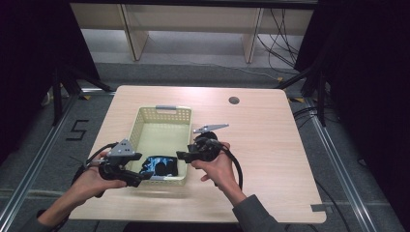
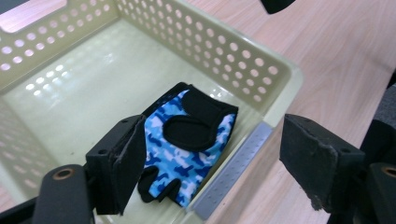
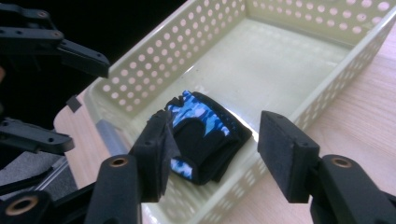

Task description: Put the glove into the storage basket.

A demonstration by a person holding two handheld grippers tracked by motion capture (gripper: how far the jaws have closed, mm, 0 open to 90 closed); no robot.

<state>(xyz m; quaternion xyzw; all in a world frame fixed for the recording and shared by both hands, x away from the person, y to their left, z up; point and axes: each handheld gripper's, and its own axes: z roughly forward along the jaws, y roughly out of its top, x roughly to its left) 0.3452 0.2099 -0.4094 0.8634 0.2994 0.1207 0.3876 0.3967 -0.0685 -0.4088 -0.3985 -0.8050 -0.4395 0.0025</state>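
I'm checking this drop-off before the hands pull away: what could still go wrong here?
1. The glove lies folded against the basket's near wall; it may spring open.
2. Both tools, left tool and right tool, hang open at that rim, so pulling back carelessly could knock or drag the light basket.

Blue-and-white camouflage glove with black patches, pale yellow-green basket, light wood table
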